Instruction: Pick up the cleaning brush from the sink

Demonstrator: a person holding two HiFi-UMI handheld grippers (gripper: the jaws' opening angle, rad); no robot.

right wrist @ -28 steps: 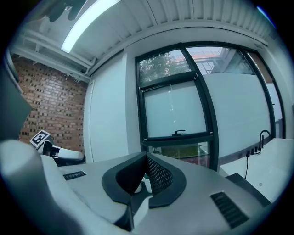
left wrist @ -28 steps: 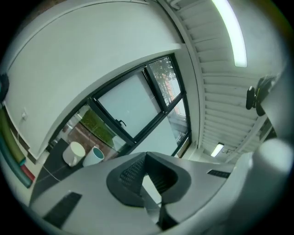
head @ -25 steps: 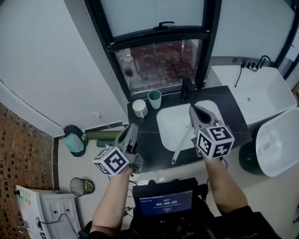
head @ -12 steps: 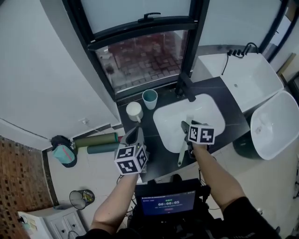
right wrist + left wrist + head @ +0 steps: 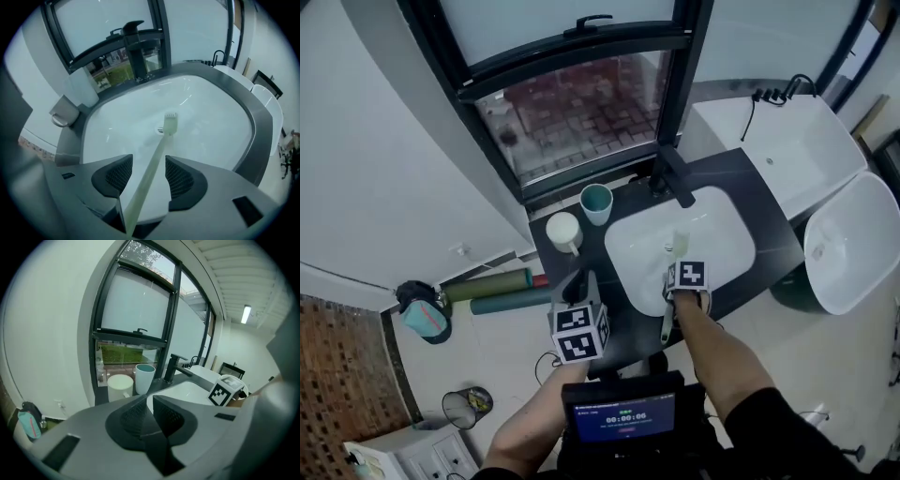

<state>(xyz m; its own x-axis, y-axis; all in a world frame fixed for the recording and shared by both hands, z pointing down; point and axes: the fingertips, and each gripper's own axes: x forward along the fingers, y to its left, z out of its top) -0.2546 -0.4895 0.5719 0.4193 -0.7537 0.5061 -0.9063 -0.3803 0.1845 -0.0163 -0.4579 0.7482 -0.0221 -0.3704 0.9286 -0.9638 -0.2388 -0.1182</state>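
Note:
A pale green cleaning brush [image 5: 667, 305] lies in the white sink [image 5: 717, 234], its head near the drain and its long handle sloping up over the front rim. In the right gripper view the brush [image 5: 161, 145] runs up between the two pads, which stand apart from it on both sides. My right gripper [image 5: 147, 174] is open and points steeply down over the handle; in the head view its marker cube covers the right gripper [image 5: 680, 264]. My left gripper [image 5: 578, 284] hovers over the dark counter left of the sink, shut and empty. It [image 5: 150, 401] faces the window.
A black faucet [image 5: 672, 178] stands at the sink's back edge. A teal cup [image 5: 596, 202] and a white mug [image 5: 563, 231] sit on the dark counter [image 5: 759, 202] at the back left. A toilet [image 5: 853, 244] is to the right, and a tablet [image 5: 619, 412] is below.
Both grippers have come down toward the counter. The right one dropped into the sink over the brush handle, tipped downward, and its jaws went from shut to open.

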